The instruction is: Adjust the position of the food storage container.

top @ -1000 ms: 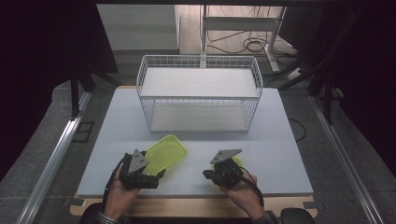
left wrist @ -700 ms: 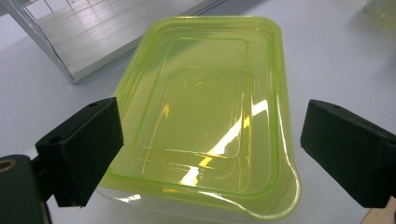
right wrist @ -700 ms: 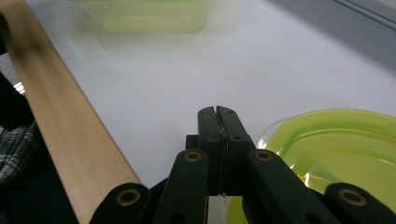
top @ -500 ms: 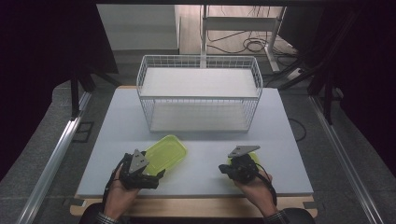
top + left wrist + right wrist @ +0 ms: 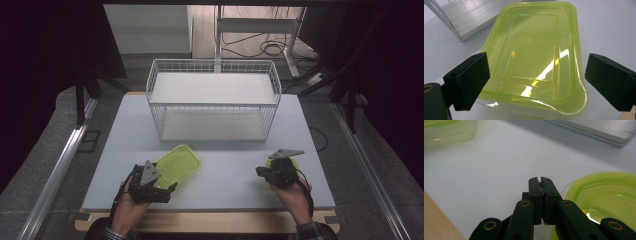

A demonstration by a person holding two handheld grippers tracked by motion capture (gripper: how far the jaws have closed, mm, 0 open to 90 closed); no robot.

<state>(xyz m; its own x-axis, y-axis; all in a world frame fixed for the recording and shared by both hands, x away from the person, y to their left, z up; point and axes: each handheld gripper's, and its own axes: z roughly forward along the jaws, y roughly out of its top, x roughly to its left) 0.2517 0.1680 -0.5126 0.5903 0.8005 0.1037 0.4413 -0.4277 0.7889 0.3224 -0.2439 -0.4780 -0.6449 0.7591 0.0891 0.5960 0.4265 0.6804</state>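
Left gripper astride container — table edge near

The right tool, jaws together, sits beside a green lid.

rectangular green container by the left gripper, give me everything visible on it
The rectangular container is translucent yellow-green plastic, glossy, with rounded corners, a raised rim and stepped rectangular ridges moulded into its top face; clear walls show beneath the rim at the near edge. It lies flat on the pale table, in front of the wire basket and apart from it. The left gripper is open, one jaw standing either side of the near end. Whether the pads touch it cannot be told. Light glints off its surface.
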